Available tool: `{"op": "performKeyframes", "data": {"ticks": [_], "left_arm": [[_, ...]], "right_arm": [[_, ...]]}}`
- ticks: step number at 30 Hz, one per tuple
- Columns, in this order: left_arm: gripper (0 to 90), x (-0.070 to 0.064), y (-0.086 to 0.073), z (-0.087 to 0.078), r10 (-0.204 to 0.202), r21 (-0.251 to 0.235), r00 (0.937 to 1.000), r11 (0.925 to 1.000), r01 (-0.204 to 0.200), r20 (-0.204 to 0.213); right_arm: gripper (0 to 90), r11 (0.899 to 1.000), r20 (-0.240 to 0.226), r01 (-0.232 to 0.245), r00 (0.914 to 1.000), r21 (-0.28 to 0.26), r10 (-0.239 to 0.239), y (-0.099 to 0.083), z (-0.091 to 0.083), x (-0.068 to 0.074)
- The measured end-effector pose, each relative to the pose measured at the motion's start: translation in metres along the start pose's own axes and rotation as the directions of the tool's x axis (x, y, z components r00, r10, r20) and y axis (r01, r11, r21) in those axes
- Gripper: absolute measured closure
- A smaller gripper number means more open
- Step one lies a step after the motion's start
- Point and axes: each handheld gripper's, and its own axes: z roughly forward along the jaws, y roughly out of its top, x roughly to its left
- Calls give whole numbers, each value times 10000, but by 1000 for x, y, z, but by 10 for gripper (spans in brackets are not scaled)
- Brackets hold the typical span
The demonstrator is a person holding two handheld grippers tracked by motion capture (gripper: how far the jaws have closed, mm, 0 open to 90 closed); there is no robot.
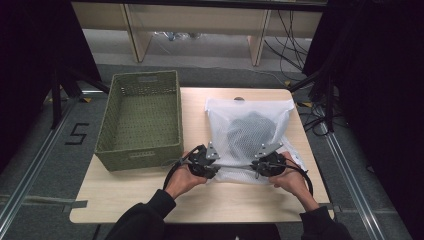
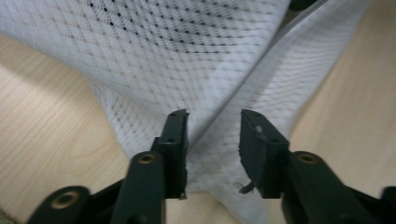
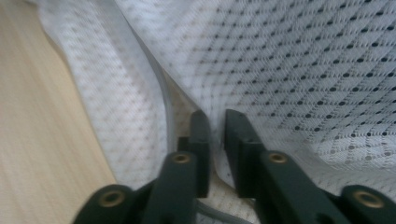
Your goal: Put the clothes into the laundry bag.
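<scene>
Down at the near edge of the table [image 1: 150,200], both hands are in play: the left hand-held gripper [image 1: 204,161] has its jaws parted with a fold of the white mesh laundry bag [image 1: 250,135] lying between them, not pinched as far as the left gripper view shows, while the right hand-held gripper [image 1: 267,164] has its jaws nearly closed on the bag's near hem, a thin layer of mesh caught in the slim gap. The bag lies flat on the table just ahead of both grippers, a dark bundle [image 1: 250,131] showing through the netting beyond the jaws. Off to the left of the left hand-held gripper sits the green woven basket [image 1: 141,117], empty. The risk here, I'd say: lift now and only the right side comes up, the loose left fold slips out, the bag swings and the bundle slides toward its far opening; thin mesh could also tear or snag.
</scene>
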Motion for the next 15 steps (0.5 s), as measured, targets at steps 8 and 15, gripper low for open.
{"op": "performKeyframes", "data": {"ticks": [8, 15], "left_arm": [[464, -6, -16, -31, -415, -469, 9990, 9980, 421, 144], [382, -6, -35, -50, -1299, -715, 9911, 9887, 1317, 289]], "right_arm": [[425, 9844, 275, -838, 9956, -1546, 891, -2, -26, -11], [385, 9496, 390, -1813, 9795, -2555, 1975, -10, -46, -22]]}}
